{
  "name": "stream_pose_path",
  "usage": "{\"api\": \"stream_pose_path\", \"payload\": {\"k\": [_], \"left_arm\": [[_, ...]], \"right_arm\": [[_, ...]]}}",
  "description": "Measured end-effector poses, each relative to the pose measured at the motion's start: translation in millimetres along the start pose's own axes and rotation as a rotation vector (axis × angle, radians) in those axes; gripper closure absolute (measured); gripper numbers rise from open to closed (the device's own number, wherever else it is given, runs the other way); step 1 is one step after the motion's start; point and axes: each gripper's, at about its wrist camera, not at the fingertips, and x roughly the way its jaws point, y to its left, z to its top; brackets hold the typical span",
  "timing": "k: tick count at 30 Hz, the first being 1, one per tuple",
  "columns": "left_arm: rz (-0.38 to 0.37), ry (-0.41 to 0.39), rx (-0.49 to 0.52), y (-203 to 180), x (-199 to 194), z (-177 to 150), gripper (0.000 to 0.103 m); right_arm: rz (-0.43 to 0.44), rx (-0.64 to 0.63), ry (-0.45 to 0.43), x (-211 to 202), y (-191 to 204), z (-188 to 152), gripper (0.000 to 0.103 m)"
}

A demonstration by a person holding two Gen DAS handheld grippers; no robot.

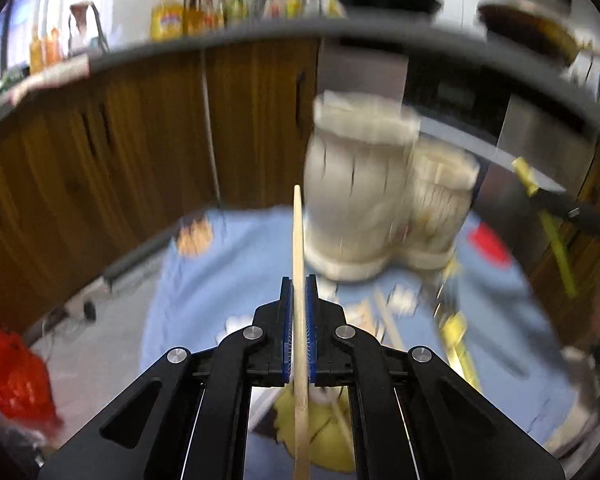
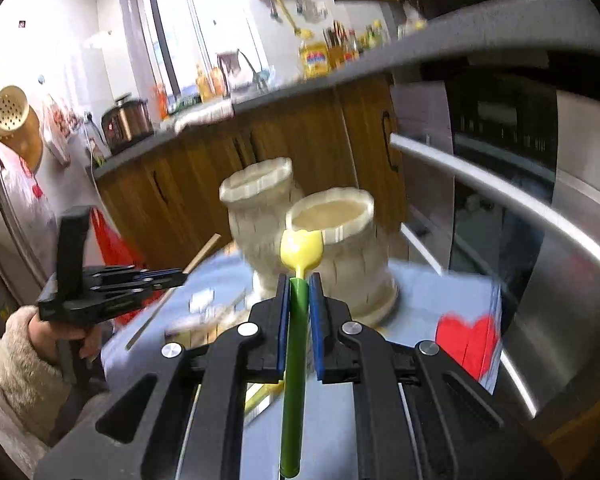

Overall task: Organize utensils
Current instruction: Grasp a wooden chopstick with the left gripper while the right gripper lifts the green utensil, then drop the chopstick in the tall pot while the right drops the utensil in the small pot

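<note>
My left gripper (image 1: 299,286) is shut on a wooden chopstick (image 1: 299,240) that points up towards a cream double-cup utensil holder (image 1: 364,200) on the blue tablecloth (image 1: 228,272). My right gripper (image 2: 299,286) is shut on a green-handled utensil with a yellow tulip-shaped head (image 2: 301,250), held just in front of the holder's nearer cup (image 2: 336,216). The left gripper (image 2: 172,276) with its chopstick (image 2: 204,254) also shows at the left of the right wrist view. More chopsticks (image 1: 388,320) and a yellow utensil (image 1: 458,340) lie on the cloth.
Wooden kitchen cabinets (image 1: 140,128) with a grey counter (image 2: 420,56) stand behind the table. An oven with a steel handle (image 2: 500,188) is at the right. A red heart (image 2: 468,340) marks the cloth. A red bag (image 1: 12,376) sits left, on the floor.
</note>
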Motion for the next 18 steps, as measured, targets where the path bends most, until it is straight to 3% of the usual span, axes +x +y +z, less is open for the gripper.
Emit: {"api": "stream_pose_path", "payload": {"k": [4, 11, 15, 18], "left_arm": [[-0.075, -0.174, -0.022, -3.3, -26.8, 40.2, 0.097], [-0.177, -0.337, -0.056, -16.5, 0.7, 113.5, 0.097], [-0.183, -0.397, -0.097, -24.0, 25.7, 142.1, 0.096], [-0.135, -0.432, -0.105, -26.2, 42.6, 150.2, 0.096]], "right_arm": [[0.016, 0.02, -0.114, 5.2, -0.2, 33.4, 0.093], [0.041, 0.151, -0.253, 42.1, -18.0, 80.2, 0.093], [-0.016, 0.163, -0.306, 64.7, -25.2, 89.9, 0.093], [-0.064, 0.149, -0.292, 80.0, -27.6, 86.7, 0.093]]}}
